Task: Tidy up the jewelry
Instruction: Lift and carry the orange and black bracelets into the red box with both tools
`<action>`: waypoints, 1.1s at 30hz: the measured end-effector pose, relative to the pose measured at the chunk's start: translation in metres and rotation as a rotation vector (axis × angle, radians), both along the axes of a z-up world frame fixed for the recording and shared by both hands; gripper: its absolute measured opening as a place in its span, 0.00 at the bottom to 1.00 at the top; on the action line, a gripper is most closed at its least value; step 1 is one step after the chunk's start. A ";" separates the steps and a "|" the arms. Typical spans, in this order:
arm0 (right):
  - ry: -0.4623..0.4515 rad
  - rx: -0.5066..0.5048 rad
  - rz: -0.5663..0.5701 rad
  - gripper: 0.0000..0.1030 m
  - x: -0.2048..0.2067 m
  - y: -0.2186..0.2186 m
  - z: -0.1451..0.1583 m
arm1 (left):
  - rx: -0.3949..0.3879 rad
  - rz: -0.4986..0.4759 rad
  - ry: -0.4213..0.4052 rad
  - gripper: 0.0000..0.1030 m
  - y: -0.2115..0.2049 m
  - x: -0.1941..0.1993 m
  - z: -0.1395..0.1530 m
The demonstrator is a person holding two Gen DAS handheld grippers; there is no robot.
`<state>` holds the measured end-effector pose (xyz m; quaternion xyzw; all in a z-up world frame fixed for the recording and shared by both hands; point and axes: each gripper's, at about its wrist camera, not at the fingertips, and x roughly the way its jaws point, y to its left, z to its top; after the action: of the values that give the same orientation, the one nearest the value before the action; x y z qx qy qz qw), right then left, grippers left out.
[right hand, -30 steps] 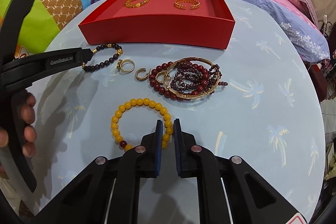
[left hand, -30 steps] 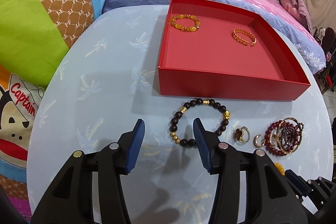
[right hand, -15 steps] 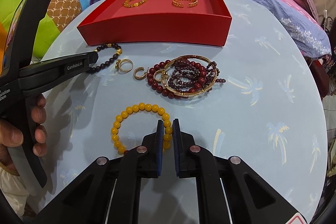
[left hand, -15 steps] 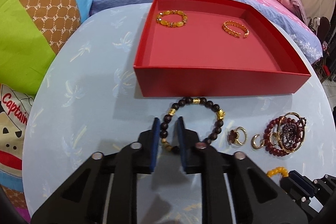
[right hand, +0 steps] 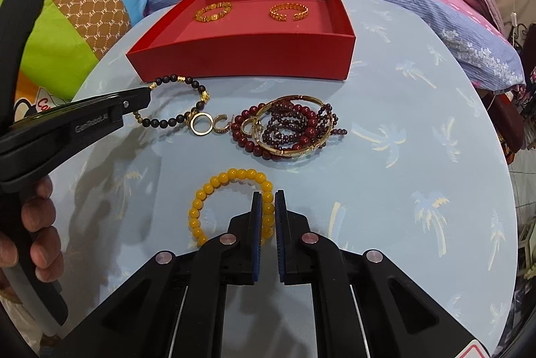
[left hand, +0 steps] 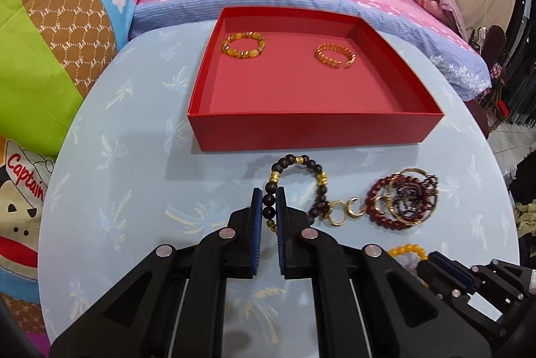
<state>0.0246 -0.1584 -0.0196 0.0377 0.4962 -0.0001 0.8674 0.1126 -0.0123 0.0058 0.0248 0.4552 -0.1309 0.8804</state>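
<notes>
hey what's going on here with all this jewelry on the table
A person is sorting jewelry into a red tray with two handheld grippers. The left gripper is shut on a dark bead bracelet just in front of the tray; the right gripper is shut on a yellow bead bracelet. Two gold bracelets already lie in the tray. Rings and a tangled red bead pile wait on the table.

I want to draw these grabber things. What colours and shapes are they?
Both grippers, the left gripper and the right gripper, are black plastic with angular arms and triangular cut-outs. The jaws have flat blue ribbed linings. Round silver bolts dot the arms. The left one's side has pale lettering, too blurry to read. A bare hand shows, no sleeve.
</notes>
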 end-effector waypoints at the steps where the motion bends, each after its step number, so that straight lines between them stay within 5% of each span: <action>1: -0.006 0.000 0.000 0.07 -0.001 -0.001 0.002 | -0.005 -0.006 -0.007 0.07 -0.001 -0.003 0.005; 14: -0.125 0.006 -0.025 0.07 0.008 -0.022 0.056 | -0.057 -0.047 -0.094 0.07 0.001 -0.012 0.062; 23: -0.234 0.006 -0.014 0.07 0.059 -0.036 0.101 | -0.087 -0.056 -0.189 0.07 -0.006 0.026 0.106; 33: -0.227 0.051 0.007 0.07 0.140 -0.033 0.101 | -0.039 -0.041 -0.184 0.07 -0.025 0.090 0.092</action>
<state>0.1644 -0.1913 0.0812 0.0577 0.3945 0.0200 0.9169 0.2023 -0.0375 0.0973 0.0289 0.3693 -0.1547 0.9159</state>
